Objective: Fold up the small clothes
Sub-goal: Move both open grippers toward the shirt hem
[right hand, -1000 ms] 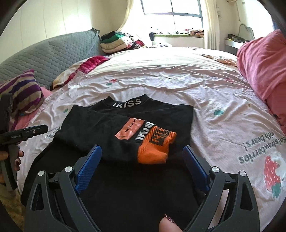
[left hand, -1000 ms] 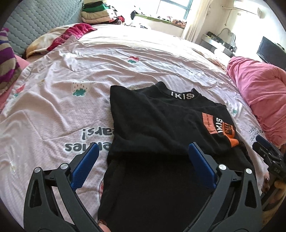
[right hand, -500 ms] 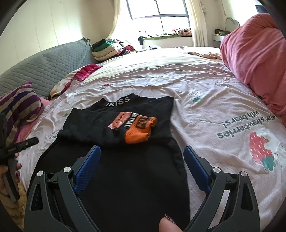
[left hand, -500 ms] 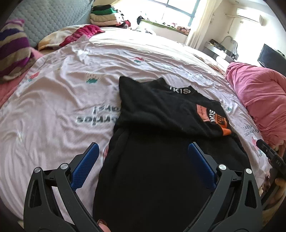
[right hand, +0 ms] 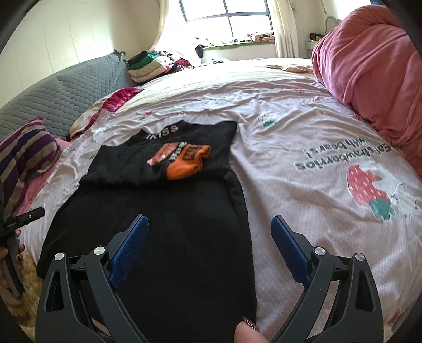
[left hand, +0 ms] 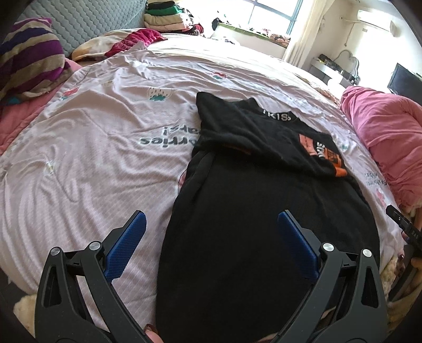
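A black top point(left hand: 263, 200) with a lettered collar lies flat on the pink bedsheet point(left hand: 105, 158), its sleeves folded across the chest, one with an orange cuff point(left hand: 339, 168). It also shows in the right wrist view point(right hand: 168, 224), orange cuff point(right hand: 184, 166) on top. My left gripper point(left hand: 209, 232) is open and empty above the hem's left corner. My right gripper point(right hand: 209, 234) is open and empty above the hem's right edge. Each gripper's tip shows at the other view's edge.
A pink duvet point(right hand: 369, 66) is heaped on the right. A striped pillow point(left hand: 29, 63) and grey headboard point(right hand: 58, 92) are on the left. Folded clothes point(left hand: 163, 15) are stacked at the far end by the window. The bed's front edge is just below the hem.
Both grippers have pulled back toward the front of the bed, away from the folded sleeves, and now hover over the hem. Both stayed open. The top has not moved.
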`<state>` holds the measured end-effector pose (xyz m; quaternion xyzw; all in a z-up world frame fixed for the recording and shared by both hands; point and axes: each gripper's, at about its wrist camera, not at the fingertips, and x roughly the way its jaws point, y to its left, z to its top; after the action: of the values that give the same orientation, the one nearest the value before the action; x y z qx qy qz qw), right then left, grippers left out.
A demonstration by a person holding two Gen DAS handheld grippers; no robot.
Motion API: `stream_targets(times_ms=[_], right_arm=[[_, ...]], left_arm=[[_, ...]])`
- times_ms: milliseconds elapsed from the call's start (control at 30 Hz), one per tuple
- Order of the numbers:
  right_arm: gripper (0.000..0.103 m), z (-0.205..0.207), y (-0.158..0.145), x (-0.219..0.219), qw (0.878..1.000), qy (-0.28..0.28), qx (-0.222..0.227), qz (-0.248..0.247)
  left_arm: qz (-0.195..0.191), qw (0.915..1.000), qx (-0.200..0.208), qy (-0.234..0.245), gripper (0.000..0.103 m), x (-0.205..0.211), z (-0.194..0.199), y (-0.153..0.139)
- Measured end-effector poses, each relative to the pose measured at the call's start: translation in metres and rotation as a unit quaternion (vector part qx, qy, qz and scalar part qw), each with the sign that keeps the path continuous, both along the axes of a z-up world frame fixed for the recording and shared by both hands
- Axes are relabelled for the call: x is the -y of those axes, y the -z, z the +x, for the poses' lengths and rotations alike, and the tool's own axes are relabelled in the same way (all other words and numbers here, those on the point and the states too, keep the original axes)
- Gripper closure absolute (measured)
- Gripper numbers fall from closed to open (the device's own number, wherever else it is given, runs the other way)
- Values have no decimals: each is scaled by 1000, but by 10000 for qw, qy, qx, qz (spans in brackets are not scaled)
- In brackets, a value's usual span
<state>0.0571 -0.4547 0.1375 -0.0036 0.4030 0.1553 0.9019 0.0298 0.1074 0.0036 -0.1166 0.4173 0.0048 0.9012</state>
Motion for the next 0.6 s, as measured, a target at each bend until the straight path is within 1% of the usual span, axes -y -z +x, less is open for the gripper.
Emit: stream_targets(times_ms=[267,333,400,433,500,600], right_arm=[[10,-25,16,-1,9993,-222,-252,-156],[10,-30,19,0,9992,-218,-290,-189],[10,-33,21,3,9991,-207,-337,-171],[10,-35,22,4,9990,-202,-365,-159],[10,-38,23,7,9989,-185,-403,-158],[10,-42,25,10,9987,-158,-439,-200]], left_arm=[[-24,9997,-207,116,10,-7,-23,11],[-16,9995,-270,142,12,-9,-28,15],[-12,9993,-327,186,24,-9,-34,20],[-29,9991,-368,214,27,-10,-37,23],[-89,9986,-459,236,43,-12,-42,29],[-245,9975,-611,239,56,-18,-51,41]])
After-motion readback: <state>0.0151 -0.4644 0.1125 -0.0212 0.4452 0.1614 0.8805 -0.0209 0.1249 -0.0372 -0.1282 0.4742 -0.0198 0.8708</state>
